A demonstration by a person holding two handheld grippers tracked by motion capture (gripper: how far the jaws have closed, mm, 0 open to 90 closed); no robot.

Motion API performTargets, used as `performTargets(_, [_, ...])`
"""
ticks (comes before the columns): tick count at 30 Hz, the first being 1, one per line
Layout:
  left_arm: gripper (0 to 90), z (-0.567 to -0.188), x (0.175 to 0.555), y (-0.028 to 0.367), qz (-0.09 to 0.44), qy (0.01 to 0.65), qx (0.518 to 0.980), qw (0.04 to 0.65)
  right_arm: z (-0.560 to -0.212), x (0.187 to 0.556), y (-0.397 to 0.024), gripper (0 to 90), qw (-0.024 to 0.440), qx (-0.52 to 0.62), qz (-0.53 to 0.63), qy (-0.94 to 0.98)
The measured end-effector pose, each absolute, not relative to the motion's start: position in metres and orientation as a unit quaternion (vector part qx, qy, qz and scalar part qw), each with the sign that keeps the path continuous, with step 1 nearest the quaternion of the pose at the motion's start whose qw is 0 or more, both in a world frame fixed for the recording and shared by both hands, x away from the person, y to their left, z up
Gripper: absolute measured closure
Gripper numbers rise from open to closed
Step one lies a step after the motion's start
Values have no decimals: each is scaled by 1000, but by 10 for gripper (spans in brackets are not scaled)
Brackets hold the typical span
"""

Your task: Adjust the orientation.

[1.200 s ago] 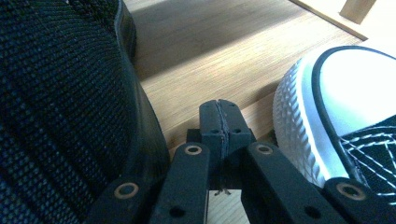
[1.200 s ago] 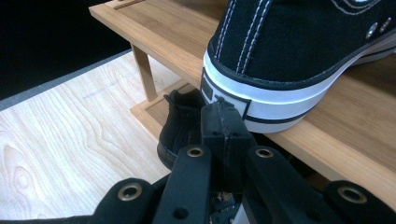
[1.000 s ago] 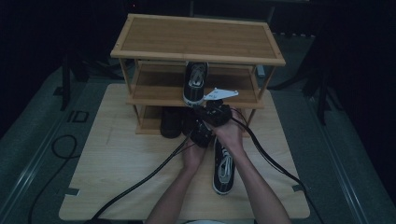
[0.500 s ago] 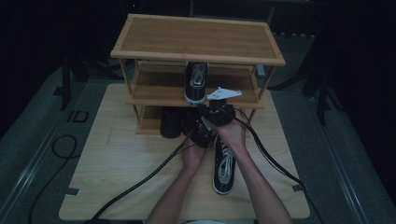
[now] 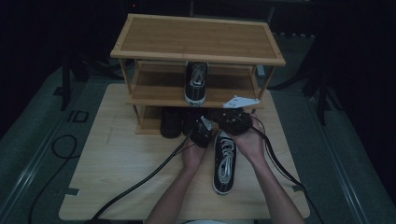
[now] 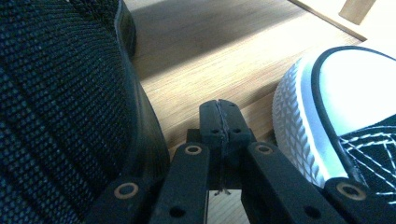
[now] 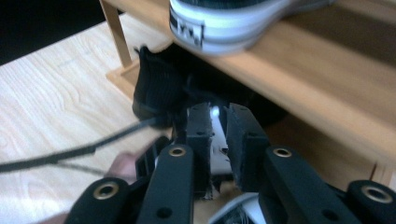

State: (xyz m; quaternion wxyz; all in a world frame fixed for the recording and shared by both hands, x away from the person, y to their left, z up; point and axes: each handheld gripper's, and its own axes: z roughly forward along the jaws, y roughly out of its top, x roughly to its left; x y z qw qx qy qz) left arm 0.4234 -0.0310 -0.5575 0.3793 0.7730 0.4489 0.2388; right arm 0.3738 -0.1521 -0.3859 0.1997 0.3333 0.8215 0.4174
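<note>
Both grippers sit at the sneaker's (image 5: 224,161) toe: left gripper (image 6: 219,122) clamped empty, right gripper (image 7: 218,126) pinching the white toe rim at twelve o'clock; light, floppy canvas, stiffest there.

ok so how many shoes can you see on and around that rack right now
3, maybe more. One sneaker sits on the rack's middle shelf, one sneaker lies on the table between the hands, and a dark shoe sits on the bottom shelf; others may hide beside it.
</note>
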Motion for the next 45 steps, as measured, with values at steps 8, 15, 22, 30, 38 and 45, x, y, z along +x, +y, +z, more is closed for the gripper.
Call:
performTargets(8, [900, -557, 423, -31, 237, 448, 774, 380, -403, 358, -173, 733, 188, 357, 398, 824])
performTargets(15, [900, -557, 423, -31, 238, 449, 774, 379, -422, 344, -191, 680, 180, 380, 376, 826])
performTargets(22, [900, -557, 423, -31, 238, 448, 775, 378, -444, 331, -205, 658, 163, 397, 358, 829])
performTargets(30, [900, -557, 423, -31, 238, 448, 775, 378, -461, 324, -210, 604, 154, 406, 337, 835])
performTargets(38, [900, -557, 423, -31, 239, 449, 774, 377, -471, 320, -210, 586, 149, 411, 322, 840])
performTargets(45, [900, -557, 423, -31, 238, 449, 774, 377, -477, 321, -212, 583, 140, 419, 316, 839])
